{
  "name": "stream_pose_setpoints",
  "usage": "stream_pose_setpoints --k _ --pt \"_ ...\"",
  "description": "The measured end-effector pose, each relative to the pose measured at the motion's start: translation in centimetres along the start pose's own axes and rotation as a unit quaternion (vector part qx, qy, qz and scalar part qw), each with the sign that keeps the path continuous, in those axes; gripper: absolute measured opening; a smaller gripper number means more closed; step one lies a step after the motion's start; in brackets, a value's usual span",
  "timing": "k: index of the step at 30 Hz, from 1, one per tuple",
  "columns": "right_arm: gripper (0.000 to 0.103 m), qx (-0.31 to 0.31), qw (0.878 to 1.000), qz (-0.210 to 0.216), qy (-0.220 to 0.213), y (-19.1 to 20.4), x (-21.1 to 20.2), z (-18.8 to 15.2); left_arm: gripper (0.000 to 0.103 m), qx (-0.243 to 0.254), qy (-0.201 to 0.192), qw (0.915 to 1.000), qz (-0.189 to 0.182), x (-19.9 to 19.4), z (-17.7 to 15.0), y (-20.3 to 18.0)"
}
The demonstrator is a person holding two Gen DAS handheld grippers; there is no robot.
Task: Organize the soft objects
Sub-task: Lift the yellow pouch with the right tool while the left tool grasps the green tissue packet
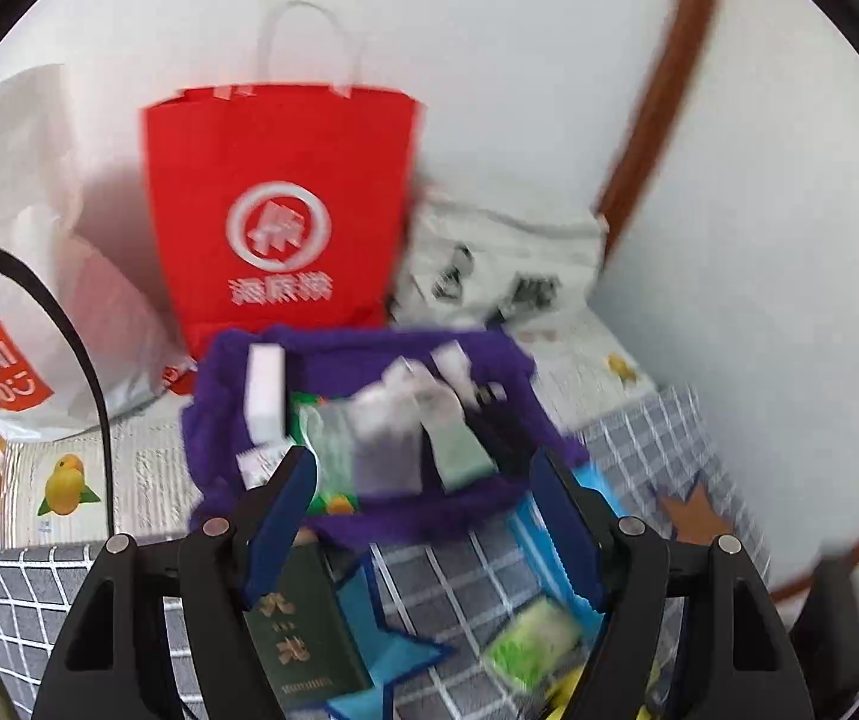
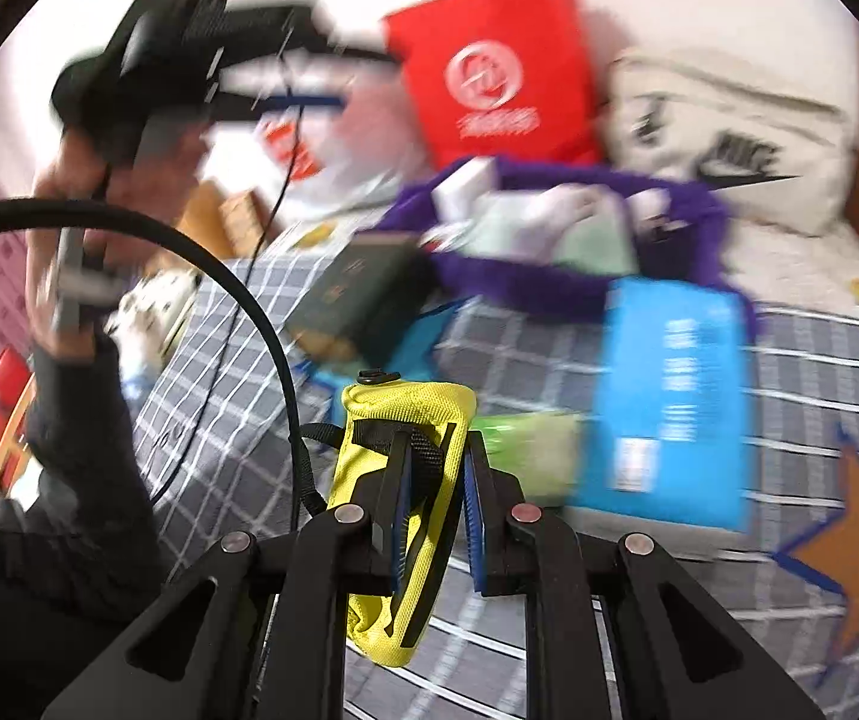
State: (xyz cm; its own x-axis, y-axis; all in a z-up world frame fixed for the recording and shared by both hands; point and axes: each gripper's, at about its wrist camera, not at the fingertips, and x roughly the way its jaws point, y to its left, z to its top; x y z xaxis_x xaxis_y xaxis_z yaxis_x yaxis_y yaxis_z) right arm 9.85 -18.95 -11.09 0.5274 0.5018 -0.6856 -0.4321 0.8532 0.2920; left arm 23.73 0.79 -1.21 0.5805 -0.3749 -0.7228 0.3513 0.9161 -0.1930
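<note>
My right gripper (image 2: 438,456) is shut on a yellow fabric pouch (image 2: 411,414) with a black strap, held above the checked bedspread (image 2: 819,372). My left gripper (image 1: 429,474) is open and empty, hovering over the bed just in front of a purple fluffy basket (image 1: 222,420) filled with small packets. The basket (image 2: 693,210) also shows in the right wrist view. A dark green booklet (image 1: 303,630) lies by the left finger, a blue packet (image 1: 540,534) by the right finger. The left gripper (image 2: 321,99) is seen raised at the upper left, blurred.
A red paper bag (image 1: 279,210) stands against the wall behind the basket, a white plastic bag (image 1: 15,300) to its left, a white Nike bag (image 1: 501,264) to its right. A green packet (image 1: 534,645) and a blue box (image 2: 669,396) lie on the bedspread. A black cable (image 2: 219,276) loops left.
</note>
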Motion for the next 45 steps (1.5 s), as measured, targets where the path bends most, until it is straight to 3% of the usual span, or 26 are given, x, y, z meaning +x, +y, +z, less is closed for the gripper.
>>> stream_pose_setpoints --k 4,9,16,27,32,35,40,45 --pt "0.016 0.025 0.999 -0.033 -0.033 -2.3 -3.4 -0.4 0.078 0.048 0.015 0.9985 -0.019 0.6 -3.2 -2.5" --pt "0.016 0.049 0.995 -0.065 -0.059 -4.9 -6.9 -1.9 0.078 0.096 0.058 0.9936 -0.009 2.8 -7.3 -5.1" --pt "0.016 0.088 0.989 -0.090 -0.082 -8.1 -9.2 -4.2 0.078 0.193 0.124 0.9734 -0.004 6.7 -12.1 -9.7" --pt "0.016 0.113 0.986 -0.092 -0.083 -10.9 -9.6 -5.9 0.078 0.260 0.194 0.9458 -0.010 12.8 -15.8 -11.4" --pt "0.016 0.117 0.986 -0.088 -0.075 -11.5 -8.9 -6.0 0.077 0.228 0.202 0.9517 -0.039 13.8 -15.5 -10.4" --pt "0.016 0.117 0.987 -0.084 -0.075 -11.5 -8.7 -6.0 0.063 0.233 0.186 0.9534 -0.045 13.6 -15.6 -10.2" --pt "0.016 0.120 0.987 -0.076 -0.077 -11.5 -8.4 -5.7 0.059 0.224 0.188 0.9551 -0.044 13.0 -15.7 -10.3" --pt "0.016 0.111 0.989 -0.067 -0.077 -10.7 -8.2 -5.1 0.060 0.216 0.165 0.9616 -0.040 10.5 -15.2 -10.2"
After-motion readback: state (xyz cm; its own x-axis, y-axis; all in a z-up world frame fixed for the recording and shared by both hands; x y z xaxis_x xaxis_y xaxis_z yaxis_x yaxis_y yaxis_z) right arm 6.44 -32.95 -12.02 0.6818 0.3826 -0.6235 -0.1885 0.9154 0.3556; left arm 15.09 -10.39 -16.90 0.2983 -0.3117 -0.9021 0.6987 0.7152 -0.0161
